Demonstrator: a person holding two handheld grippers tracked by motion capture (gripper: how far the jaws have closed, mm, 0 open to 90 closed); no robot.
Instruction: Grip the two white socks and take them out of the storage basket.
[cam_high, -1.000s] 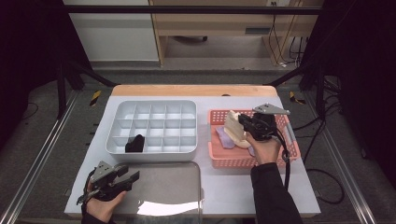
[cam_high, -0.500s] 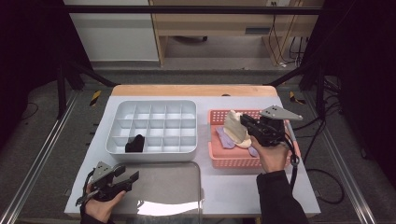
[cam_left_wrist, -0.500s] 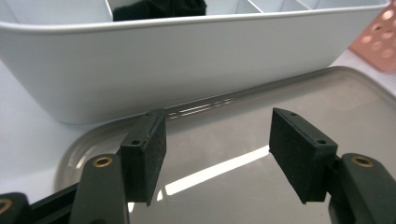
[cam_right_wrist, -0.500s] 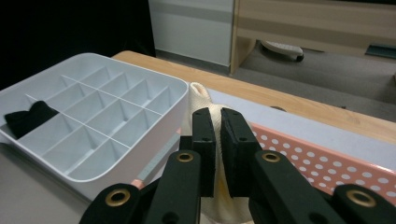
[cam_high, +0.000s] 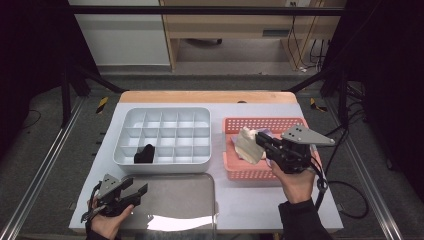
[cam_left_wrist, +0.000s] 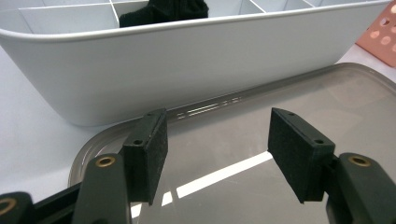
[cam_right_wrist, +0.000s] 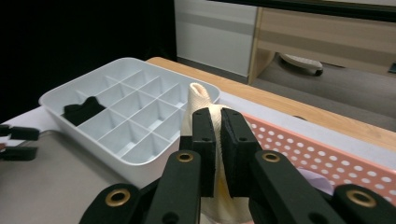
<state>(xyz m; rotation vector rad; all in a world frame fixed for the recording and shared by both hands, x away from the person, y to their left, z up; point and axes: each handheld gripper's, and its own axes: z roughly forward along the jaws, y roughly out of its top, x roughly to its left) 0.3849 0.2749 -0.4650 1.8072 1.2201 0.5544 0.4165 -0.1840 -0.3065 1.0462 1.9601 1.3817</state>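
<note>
Here, the right claw (cam_right_wrist: 217, 154) pinches a cream cloth (cam_right_wrist: 201, 100) — soft, folded, rolled at its tip.

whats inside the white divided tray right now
One black bundle sits in a front-row compartment of the white tray; the other compartments look empty. The near wall hides the floor of the front row.

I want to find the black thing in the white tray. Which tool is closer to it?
Left. The left tool sits just below the tray, near the black thing. The right tool is over the pink basket, holding a cream cloth.
</note>
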